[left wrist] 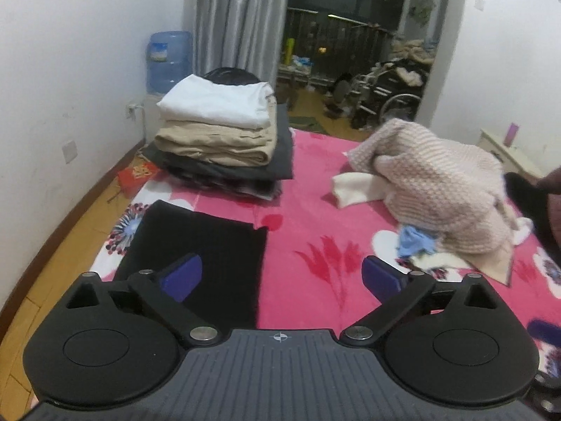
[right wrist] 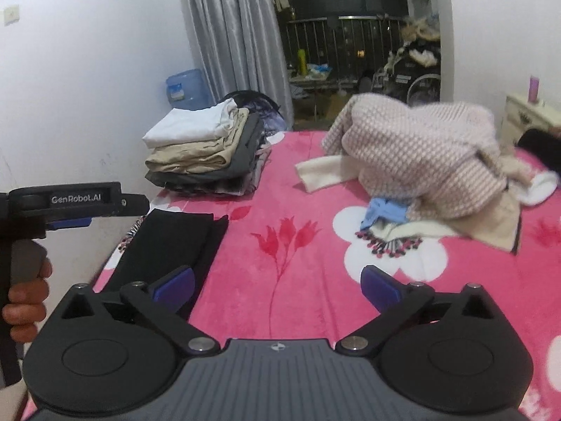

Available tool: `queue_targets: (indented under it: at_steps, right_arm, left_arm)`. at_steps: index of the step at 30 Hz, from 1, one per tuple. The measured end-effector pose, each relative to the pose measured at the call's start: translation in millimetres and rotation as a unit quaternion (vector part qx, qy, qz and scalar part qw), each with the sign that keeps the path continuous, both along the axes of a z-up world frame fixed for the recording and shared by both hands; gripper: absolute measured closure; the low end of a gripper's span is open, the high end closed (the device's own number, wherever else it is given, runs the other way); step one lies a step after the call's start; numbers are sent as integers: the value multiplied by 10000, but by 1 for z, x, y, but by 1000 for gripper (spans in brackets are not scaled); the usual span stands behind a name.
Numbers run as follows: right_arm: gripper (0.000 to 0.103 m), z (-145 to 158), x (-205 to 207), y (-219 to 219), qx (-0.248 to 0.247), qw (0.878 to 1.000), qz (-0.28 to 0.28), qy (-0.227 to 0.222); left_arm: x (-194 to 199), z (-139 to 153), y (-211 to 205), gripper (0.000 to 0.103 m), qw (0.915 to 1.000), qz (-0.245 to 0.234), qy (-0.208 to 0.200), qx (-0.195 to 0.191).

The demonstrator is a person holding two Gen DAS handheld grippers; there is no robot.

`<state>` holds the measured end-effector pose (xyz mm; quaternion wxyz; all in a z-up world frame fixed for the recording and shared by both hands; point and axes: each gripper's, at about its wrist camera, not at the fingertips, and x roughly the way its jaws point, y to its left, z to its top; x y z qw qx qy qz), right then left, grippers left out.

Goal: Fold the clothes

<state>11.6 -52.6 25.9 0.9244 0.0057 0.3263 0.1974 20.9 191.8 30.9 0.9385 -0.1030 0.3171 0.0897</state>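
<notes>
A: Both the left gripper (left wrist: 282,275) and right gripper (right wrist: 277,286) hang wide apart, empty, above the pink floral blanket (right wrist: 298,263).

B: The folded black garment (left wrist: 196,249) lies nearest, the stack of folded clothes (left wrist: 224,133) behind it.

A: The unfolded knit sweater (right wrist: 420,154) tops the heap; grabbing it carelessly could drag up the blue cloth (right wrist: 384,210) too.

B: Beyond, grey curtain (right wrist: 238,45) and dark balcony.
</notes>
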Motion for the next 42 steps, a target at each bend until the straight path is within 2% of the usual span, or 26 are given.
queue_targets:
  at_steps: [4, 8, 12, 16, 22, 27, 32, 42]
  right_arm:
    - [0, 7, -12, 13, -282, 9993, -219, -146]
    - [0, 4, -17, 21, -483, 9974, -536, -82]
    - [0, 2, -20, 24, -585, 9953, -763, -52]
    - [0, 7, -19, 28, -677, 9947, -753, -156]
    - [0, 15, -13, 37, -778, 9951, -552, -269]
    - [0, 15, -10, 46, -805, 9958, -359, -249]
    - [0, 13, -8, 53, -855, 9960, -210, -180]
    - [0, 10, -9, 60, -765, 9970, 29, -83]
  left_arm:
    - [-16, 6, 1, 0, 9995, 299, -118, 24]
    - [-23, 9, 4, 0, 9985, 465, -258, 113]
    - [-22, 9, 3, 0, 9966, 520, -355, 530]
    - [-17, 5, 4, 0, 9960, 535, -236, 681]
    - [-8, -3, 11, 0, 9958, 729, 40, 548]
    - [-8, -5, 12, 0, 9944, 832, 85, 649]
    - [-9, -8, 14, 0, 9930, 1030, 158, 564]
    - [-12, -11, 9, 0, 9916, 989, 225, 805]
